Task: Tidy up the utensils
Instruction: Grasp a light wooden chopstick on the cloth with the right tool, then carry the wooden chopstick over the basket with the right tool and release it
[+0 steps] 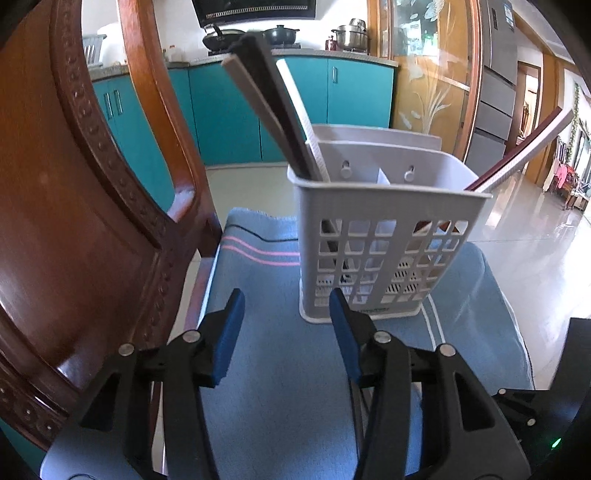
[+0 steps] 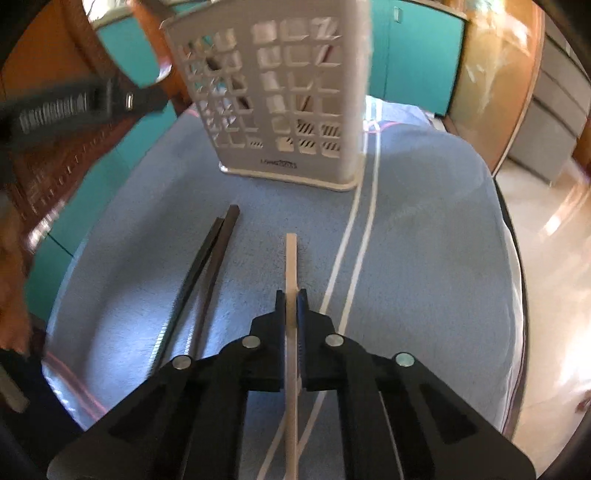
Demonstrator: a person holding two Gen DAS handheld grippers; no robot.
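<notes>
Right gripper (image 2: 291, 295) clamped on a pale chopstick (image 2: 291, 254) low over the blue towel (image 2: 424, 229); we should lift it clear, tip it upright and drop it into the white basket (image 2: 280, 99) ahead. Black chopsticks (image 2: 207, 258) lie just beside on the towel, next to collect. Left gripper (image 1: 286, 317) has jaws apart, empty, near the basket's base; keep it clear.

Carved wooden chair (image 1: 85, 206), blue towel (image 1: 280, 354) (pink stripes), teal cabinets (image 1: 229, 110), steel pot (image 1: 351, 35)
</notes>
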